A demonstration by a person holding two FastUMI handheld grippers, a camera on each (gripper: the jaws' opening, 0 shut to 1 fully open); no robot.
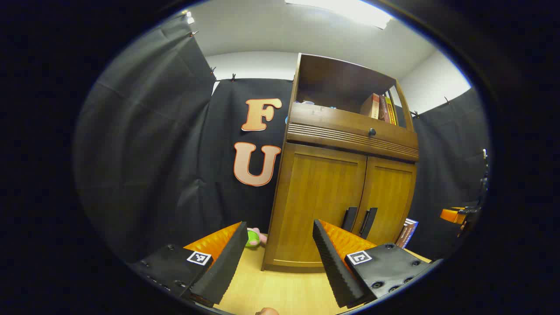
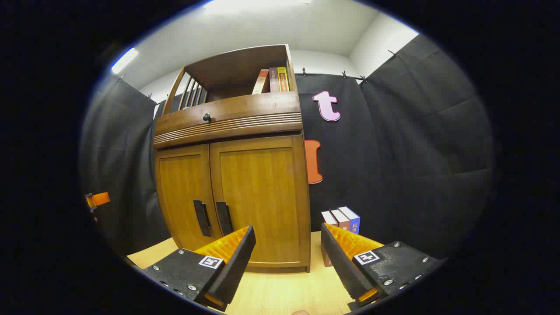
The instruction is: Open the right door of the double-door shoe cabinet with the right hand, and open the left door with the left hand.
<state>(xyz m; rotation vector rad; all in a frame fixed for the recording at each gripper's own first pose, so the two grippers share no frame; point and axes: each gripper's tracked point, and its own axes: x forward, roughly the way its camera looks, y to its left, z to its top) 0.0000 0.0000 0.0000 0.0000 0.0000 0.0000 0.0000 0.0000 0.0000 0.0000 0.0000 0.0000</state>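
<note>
Left gripper view: shoe cabinet stands on the light wood floor against the booth's black cloth. Both lower doors are flush and closed. Left door, right door. Two dark vertical handles sit side by side at the centre seam: left handle, right handle. Left gripper has its fingers spread wide, nothing between them, well short of the cabinet. A green and pink toy lies at the cabinet's left foot. Books stand on the open upper shelf, above a drawer with a round knob.

Right gripper view: same cabinet seen from the other side. Right door and left door both closed; right handle next to left handle. Right gripper is wide apart and empty, pointed at the cabinet's right corner rather than at the handles, and not touching anything. A few books stand on the floor beside the cabinet's right side.

Progress, as judged: nothing done. Neither door is cracked and neither handle is contacted. Remaining: bring the right gripper in and leftward onto the right handle, close, swing that door out; then the same with the left gripper on the left handle. The handles are close together, so picking the wrong one looks like the main risk.
</note>
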